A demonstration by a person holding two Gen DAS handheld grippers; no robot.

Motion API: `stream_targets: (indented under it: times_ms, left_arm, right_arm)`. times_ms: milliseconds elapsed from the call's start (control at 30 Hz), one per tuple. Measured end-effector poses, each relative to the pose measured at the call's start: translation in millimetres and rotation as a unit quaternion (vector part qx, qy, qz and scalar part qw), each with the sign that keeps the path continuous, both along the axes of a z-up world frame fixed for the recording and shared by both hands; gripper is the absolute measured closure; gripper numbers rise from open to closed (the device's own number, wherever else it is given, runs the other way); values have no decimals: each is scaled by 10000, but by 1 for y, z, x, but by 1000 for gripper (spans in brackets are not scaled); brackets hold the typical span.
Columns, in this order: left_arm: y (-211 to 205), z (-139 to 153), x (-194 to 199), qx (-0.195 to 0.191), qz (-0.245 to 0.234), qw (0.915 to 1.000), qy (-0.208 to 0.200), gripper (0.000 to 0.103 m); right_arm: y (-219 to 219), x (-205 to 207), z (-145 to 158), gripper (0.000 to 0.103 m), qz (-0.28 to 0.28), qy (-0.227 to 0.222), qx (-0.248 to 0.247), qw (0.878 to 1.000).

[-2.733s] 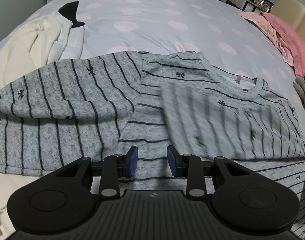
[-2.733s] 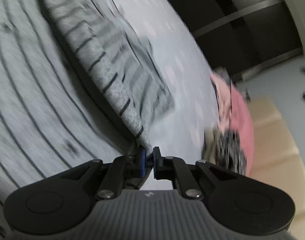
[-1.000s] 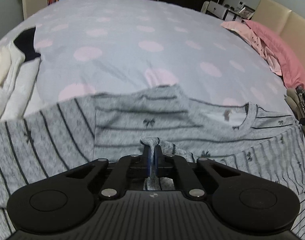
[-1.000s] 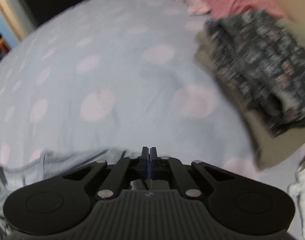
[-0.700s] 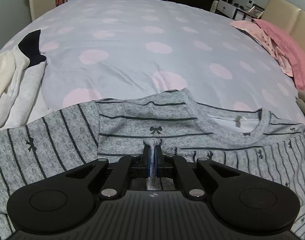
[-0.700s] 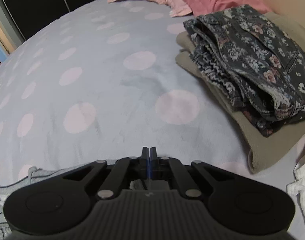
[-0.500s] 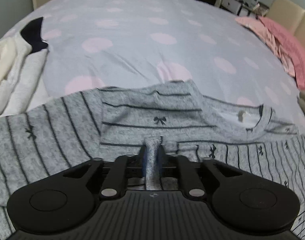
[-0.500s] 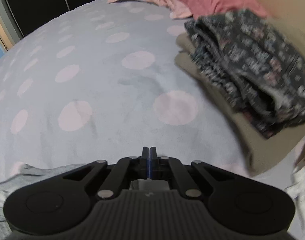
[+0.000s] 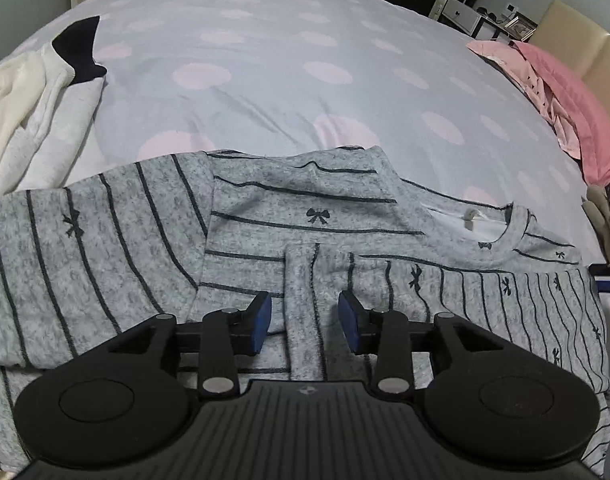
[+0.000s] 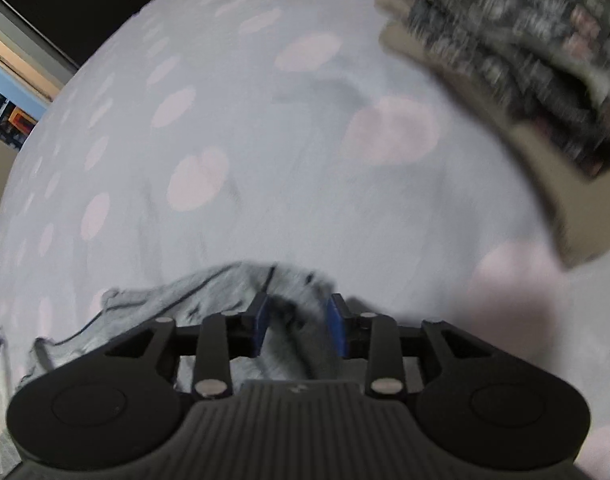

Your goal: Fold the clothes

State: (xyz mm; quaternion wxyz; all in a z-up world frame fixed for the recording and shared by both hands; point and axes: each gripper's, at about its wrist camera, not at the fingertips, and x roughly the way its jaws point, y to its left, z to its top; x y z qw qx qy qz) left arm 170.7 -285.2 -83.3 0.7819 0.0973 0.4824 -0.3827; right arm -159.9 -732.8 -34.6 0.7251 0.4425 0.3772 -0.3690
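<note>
We saw a grey top (image 9: pixel 265 216) with thin dark stripes and small dark bows lying on a pale lilac bedspread (image 9: pixel 265 60) dotted with pink. A cream garment (image 9: pixel 9 92) lay left, pink cloth (image 9: pixel 565 96) right. Dark floral fabric (image 10: pixel 525 36) sat on beige. Both grippers had blue pads (image 9: pixel 261 320).
</note>
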Motion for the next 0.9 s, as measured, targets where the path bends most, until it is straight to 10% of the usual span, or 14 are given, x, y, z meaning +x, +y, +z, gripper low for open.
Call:
stream_targets:
  times_ms: [100,367,533,633,900]
  left_arm:
    - [-7,-7,-3,142,-88,9999,-18,97]
    - [-23,7,-14,-75,-216,9989,-417,101]
    - [-32,-4,-7,183,-121,9991,-358,98]
    - [-21,0,0,-3,181,9993,-324,93]
    - [5,11,-16,-54,38,9999,-157,83]
  right_arm:
    - [8,10,0,96,251,374,-336,9984]
    - [5,-2,30,99,-53,441,-1286,9907]
    - [3,-1,13,92,48,589,-1060,9926]
    - [4,-5,20,65,4,569,-1246,9906]
    - [15,-18,24,66,321,605,-875,9938]
